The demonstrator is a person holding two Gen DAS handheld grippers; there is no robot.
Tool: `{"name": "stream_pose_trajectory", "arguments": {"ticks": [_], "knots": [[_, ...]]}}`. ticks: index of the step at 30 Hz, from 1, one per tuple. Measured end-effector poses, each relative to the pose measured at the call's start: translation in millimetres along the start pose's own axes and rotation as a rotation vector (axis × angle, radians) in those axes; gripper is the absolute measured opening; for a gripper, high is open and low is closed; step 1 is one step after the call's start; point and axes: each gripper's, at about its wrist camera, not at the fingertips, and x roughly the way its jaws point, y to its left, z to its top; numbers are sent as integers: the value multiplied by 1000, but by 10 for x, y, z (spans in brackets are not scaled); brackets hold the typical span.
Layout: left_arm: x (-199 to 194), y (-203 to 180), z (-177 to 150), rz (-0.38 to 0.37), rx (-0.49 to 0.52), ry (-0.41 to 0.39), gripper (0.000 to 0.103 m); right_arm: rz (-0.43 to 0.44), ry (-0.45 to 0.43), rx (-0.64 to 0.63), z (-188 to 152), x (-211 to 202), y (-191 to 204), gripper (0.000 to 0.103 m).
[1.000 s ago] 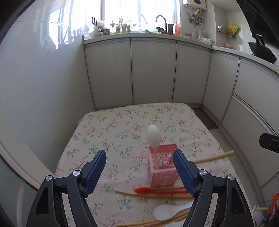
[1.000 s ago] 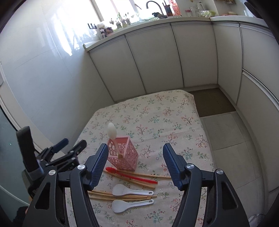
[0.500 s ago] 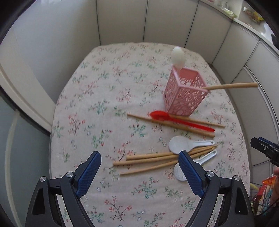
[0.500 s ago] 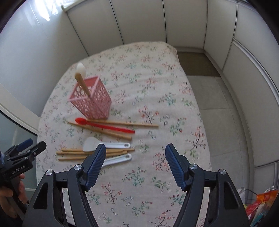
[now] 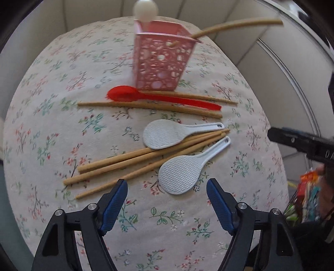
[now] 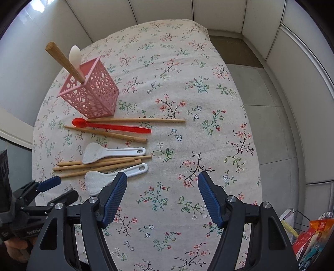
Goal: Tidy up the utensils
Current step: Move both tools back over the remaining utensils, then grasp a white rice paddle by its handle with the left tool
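Observation:
A pink perforated holder (image 5: 160,62) stands on the floral cloth with a white spoon (image 5: 146,9) and a wooden stick (image 5: 240,24) in it. In front of it lie a red spoon (image 5: 158,98) between two chopsticks, then two white rice paddles (image 5: 167,135) (image 5: 181,175) with several chopsticks (image 5: 133,160) between them. My left gripper (image 5: 166,184) hangs just over the nearer paddle's head, its jaws closing with nothing between them. My right gripper (image 6: 162,176) is open over bare cloth, right of the paddle handles (image 6: 137,167). The holder (image 6: 91,93) is far left in that view.
The table (image 6: 240,116) drops off at its right edge to a tiled floor (image 6: 271,125). White cabinet fronts (image 6: 302,87) ring the far side and the right. A wire basket with bright packets (image 6: 309,235) sits at the lower right.
Both grippers tipped downward and sank toward the table, so the utensils loom larger. The left jaws stand narrower than half a second ago. No utensil has moved.

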Motion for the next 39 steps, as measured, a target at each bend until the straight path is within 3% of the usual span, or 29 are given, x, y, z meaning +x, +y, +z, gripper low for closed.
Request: {"name": "stream_pose_trajectory", "arguments": {"ticks": [3,6,10,13,20,26,27,28,29,35,37,39], "knots": [[138,-196,-45,21,170,-7,62,3,1,11,-23,-14,-70,73],[237,-335,-132,44,316,-21,62,2,6,23,-37,-11,-145,73],[345,-422,-197,90,407,-33,60,-1,12,32,-39,-5,-225,73],[345,-395,-141,92,387,-39,48,5,14,38,-44,-6,-256,73],[325,-348,-114,101,379,-45,48,11,11,48,-50,-26,-303,73],[73,-265,-141,67,350,-87,47,13,11,45,-47,-25,-292,73],[13,-244,-148,63,344,-101,41,13,11,44,-46,-22,-287,73],[-43,-213,-155,59,337,-107,13,13,12,42,-47,-20,-279,73],[-86,-168,-151,53,319,-107,11,13,12,41,-48,-18,-272,73],[-300,42,-123,61,230,-190,9,16,15,29,-50,5,-207,73],[-287,60,-107,68,216,-175,10,20,17,27,-51,11,-184,73],[-241,130,-89,11,151,-133,11,24,19,26,-54,21,-165,73]]}}
